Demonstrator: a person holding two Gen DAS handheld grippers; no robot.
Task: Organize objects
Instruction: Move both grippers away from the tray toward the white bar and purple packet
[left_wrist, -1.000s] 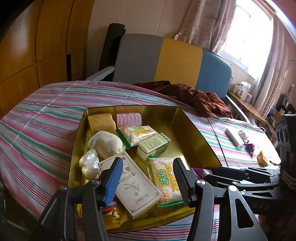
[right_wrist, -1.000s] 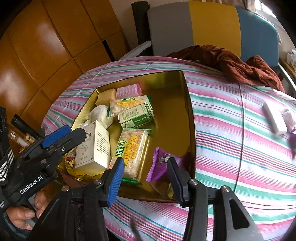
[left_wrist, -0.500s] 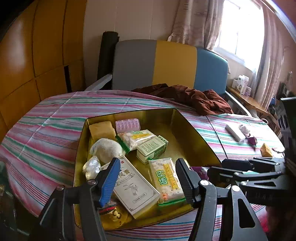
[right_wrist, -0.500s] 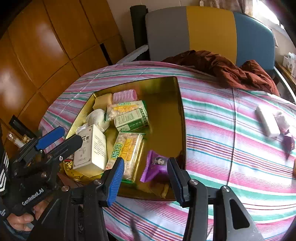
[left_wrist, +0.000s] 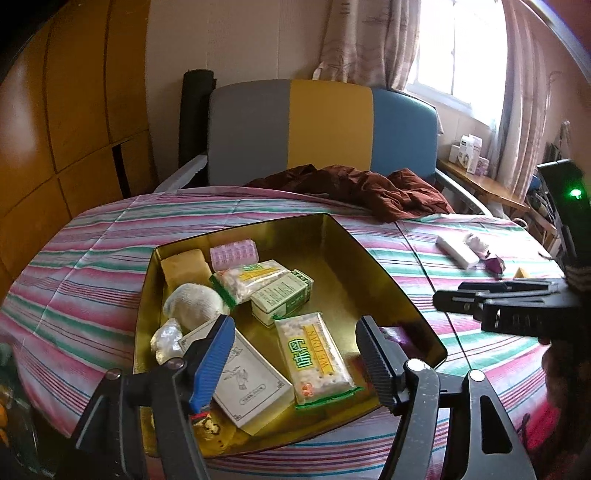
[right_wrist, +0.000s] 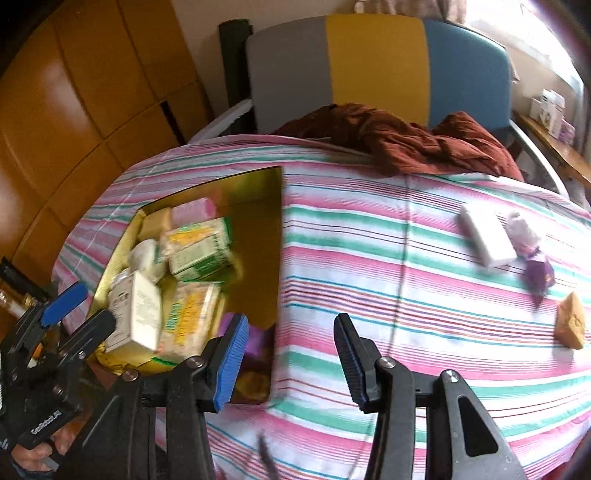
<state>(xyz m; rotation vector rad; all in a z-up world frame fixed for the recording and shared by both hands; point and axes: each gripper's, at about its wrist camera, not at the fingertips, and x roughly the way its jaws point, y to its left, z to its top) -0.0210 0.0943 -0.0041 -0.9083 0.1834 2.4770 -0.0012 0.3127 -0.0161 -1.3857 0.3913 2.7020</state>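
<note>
Round worktop (left_wrist: 92, 258) under a pink, green and white striped cloth, with a grey, yellow and blue chair back (left_wrist: 325, 129) behind it and a crumpled brown cloth (left_wrist: 354, 188) on its far edge

Gold tray (left_wrist: 388, 280) on the left part of the worktop, holding the gathered objects: a white box with line drawings (left_wrist: 251, 380) at the near left, a clear green-edged cracker packet (left_wrist: 314, 358) beside it, a green and white carton (left_wrist: 282, 297) and a second cracker packet (left_wrist: 247, 278) toward the middle, a white rolled bundle (left_wrist: 195, 304), a tan block (left_wrist: 183, 266) and a pink ribbed roller (left_wrist: 233, 254) at the far left corner, and a purple wrapper (left_wrist: 391, 334) at the near right wall

Left gripper (left_wrist: 295, 350), above the tray's near edge: jaws opening, nothing between them

Right gripper (right_wrist: 290, 358), over bare cloth just right of the tray: jaws apart and empty

Still loose on the cloth, well right of the tray: a white bar (right_wrist: 485, 236), a small white bundle (right_wrist: 521, 229) touching it, a purple wrapped piece (right_wrist: 539, 273) and a tan wedge (right_wrist: 570, 325)
</note>
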